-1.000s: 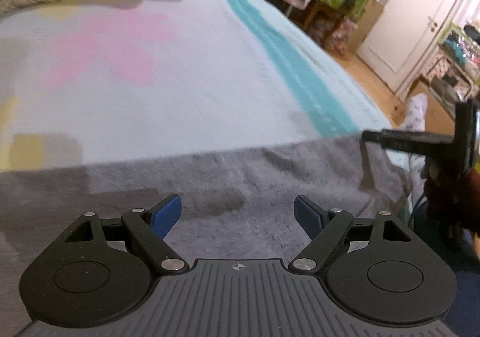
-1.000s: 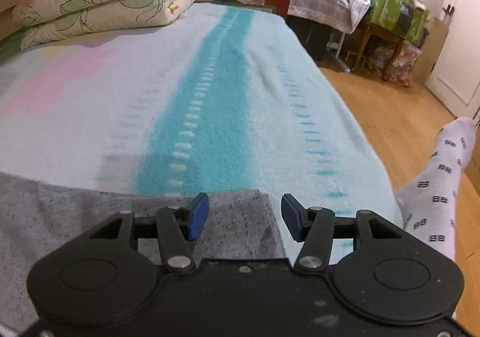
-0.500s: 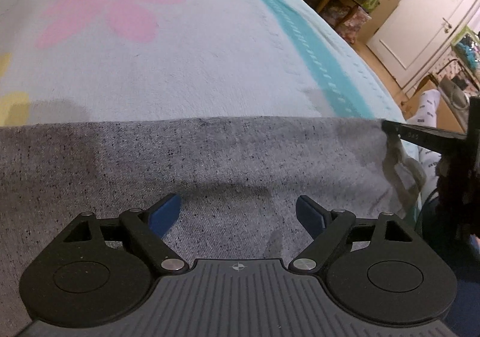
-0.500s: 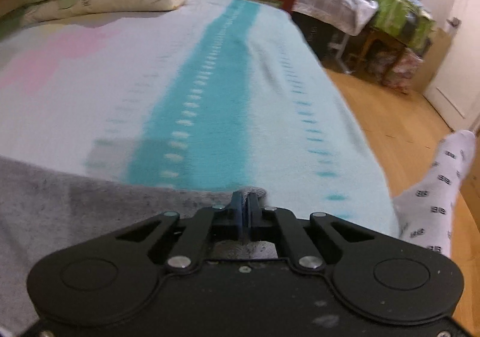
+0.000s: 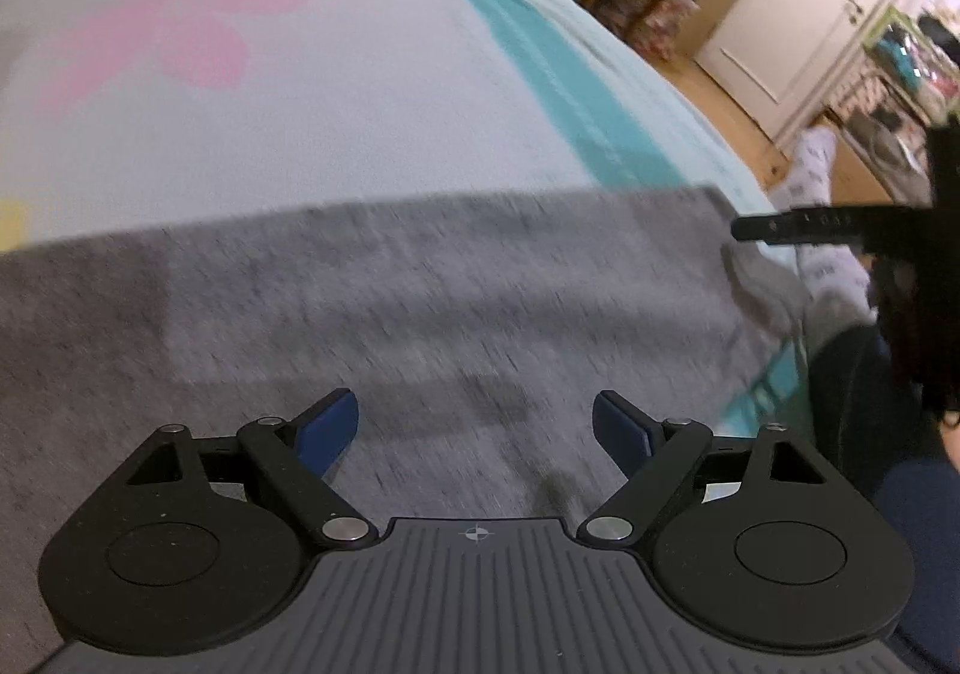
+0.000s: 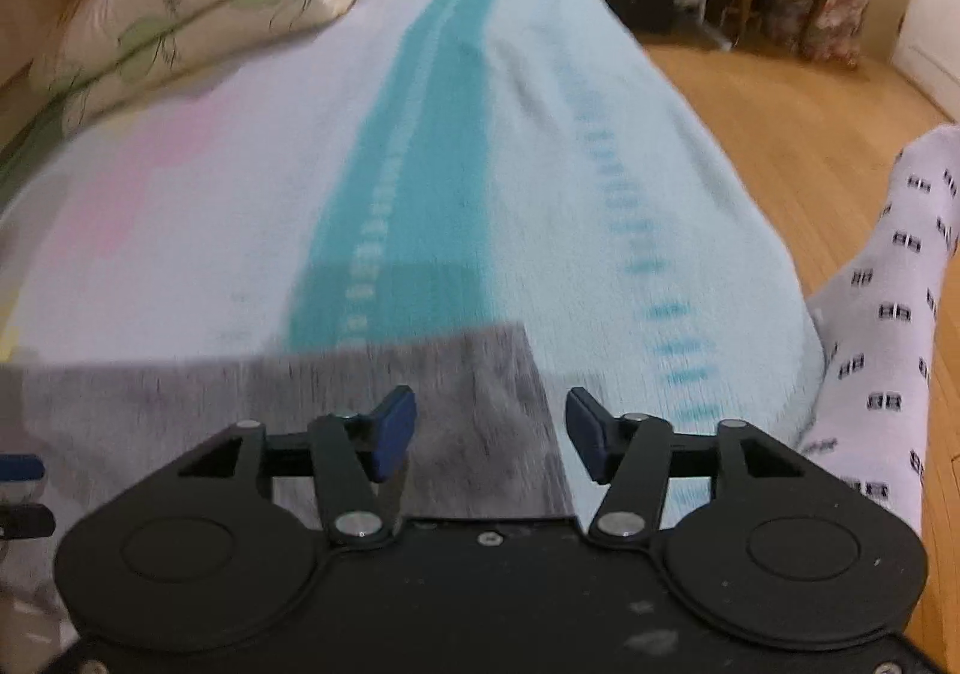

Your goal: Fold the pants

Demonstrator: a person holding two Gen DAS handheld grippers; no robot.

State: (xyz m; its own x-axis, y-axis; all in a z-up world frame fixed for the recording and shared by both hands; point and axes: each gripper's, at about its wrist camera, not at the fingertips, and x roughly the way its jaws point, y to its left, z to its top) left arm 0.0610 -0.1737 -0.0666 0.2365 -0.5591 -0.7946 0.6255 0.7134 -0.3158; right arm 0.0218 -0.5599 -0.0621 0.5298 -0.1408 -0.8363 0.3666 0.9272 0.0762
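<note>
Lying flat on the bed (image 6: 540,146), the grey pants (image 5: 420,314) sit under the wide left hand-held gripper (image 5: 477,428); the right hand-held gripper (image 6: 491,434) is opening, gripping nothing.

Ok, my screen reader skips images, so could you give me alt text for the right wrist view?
The right claw, jaws opening, hangs over the corner of grey pants spread on a pale bed cover with a teal stripe. A folded quilt lies far left; a patterned sock shows right.
</note>
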